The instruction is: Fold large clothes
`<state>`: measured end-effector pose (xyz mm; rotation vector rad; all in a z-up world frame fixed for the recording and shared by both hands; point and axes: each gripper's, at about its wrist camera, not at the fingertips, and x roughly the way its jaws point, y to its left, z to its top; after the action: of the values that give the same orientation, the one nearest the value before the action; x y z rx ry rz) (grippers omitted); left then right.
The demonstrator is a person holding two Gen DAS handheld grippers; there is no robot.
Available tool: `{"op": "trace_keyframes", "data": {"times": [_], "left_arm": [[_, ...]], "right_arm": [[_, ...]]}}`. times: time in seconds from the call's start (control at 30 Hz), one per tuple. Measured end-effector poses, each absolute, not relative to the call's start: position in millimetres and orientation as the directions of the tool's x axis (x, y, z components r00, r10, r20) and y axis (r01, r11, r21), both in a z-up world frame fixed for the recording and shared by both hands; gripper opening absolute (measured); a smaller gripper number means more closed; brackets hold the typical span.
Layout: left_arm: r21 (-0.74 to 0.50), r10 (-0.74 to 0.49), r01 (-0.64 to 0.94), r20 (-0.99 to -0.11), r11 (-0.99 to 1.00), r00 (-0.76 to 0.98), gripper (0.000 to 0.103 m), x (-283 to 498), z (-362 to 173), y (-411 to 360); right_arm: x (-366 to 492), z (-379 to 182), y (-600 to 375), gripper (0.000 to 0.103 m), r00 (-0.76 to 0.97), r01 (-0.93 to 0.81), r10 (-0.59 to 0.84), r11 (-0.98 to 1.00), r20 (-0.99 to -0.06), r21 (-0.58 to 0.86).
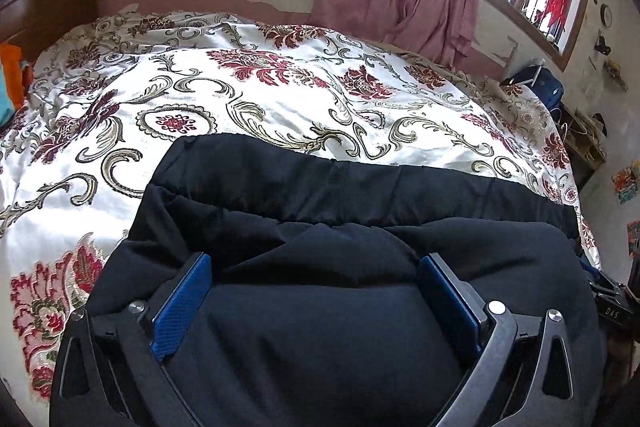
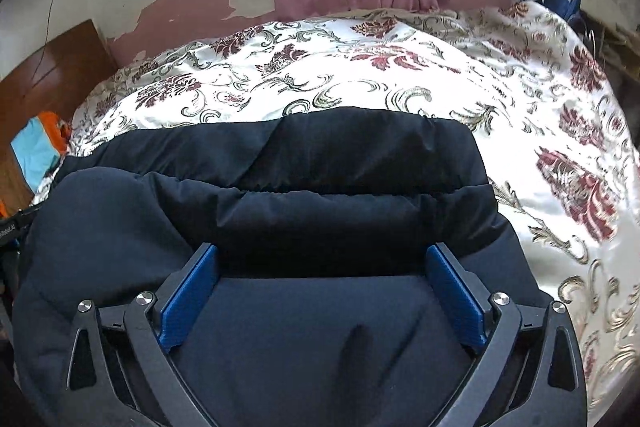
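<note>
Garment: my dark garment (image 1: 320,187) lies on the bed (image 1: 200,87), directly under both tools.
Long axis: its folded edge runs crosswise ahead of me.
Left hand-held gripper (image 1: 316,291): spread wide, gripping nothing.
Right hand-held gripper (image 2: 322,283): likewise wide, empty.
Nearer hand: neither, apparently.

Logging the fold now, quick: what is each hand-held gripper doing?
Left hand-held gripper: open, holding nothing, over the dark garment.
Right hand-held gripper: open, holding nothing, over the same garment.
</note>
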<state>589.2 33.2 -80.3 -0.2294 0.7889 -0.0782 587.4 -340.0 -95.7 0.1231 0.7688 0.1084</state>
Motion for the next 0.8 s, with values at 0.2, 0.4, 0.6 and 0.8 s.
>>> {"op": "trace_keyframes", "data": {"times": [0.2,0.4,0.6,0.8], "left_arm": [[-0.234,-0.155,-0.012,-0.683,0.972,0.714,0.103,590.9,-84.8,30.5],[-0.244,-0.165,-0.009,-0.68,0.97,0.714,0.103,595.8,-89.4,31.3],[-0.239,-0.161,-0.01,-0.684,0.971,0.711,0.103,599.2,-92.7,30.0],[-0.235,-0.157,-0.01,-0.681,0.972,0.715,0.103,597.5,-93.8,29.2]], "right_arm": [[589.2,-104.6,-343.7,0.101,0.717,-0.054,0.174,0.979,-0.675,0.195],[593.4,-108.0,-344.0,0.102,0.707,-0.051,0.178,0.978,-0.684,0.201],[593.5,-108.4,-344.6,0.102,0.707,-0.05,0.181,0.977,-0.684,0.207],[593.3,-108.5,-344.0,0.102,0.709,-0.049,0.179,0.977,-0.682,0.206]]}}
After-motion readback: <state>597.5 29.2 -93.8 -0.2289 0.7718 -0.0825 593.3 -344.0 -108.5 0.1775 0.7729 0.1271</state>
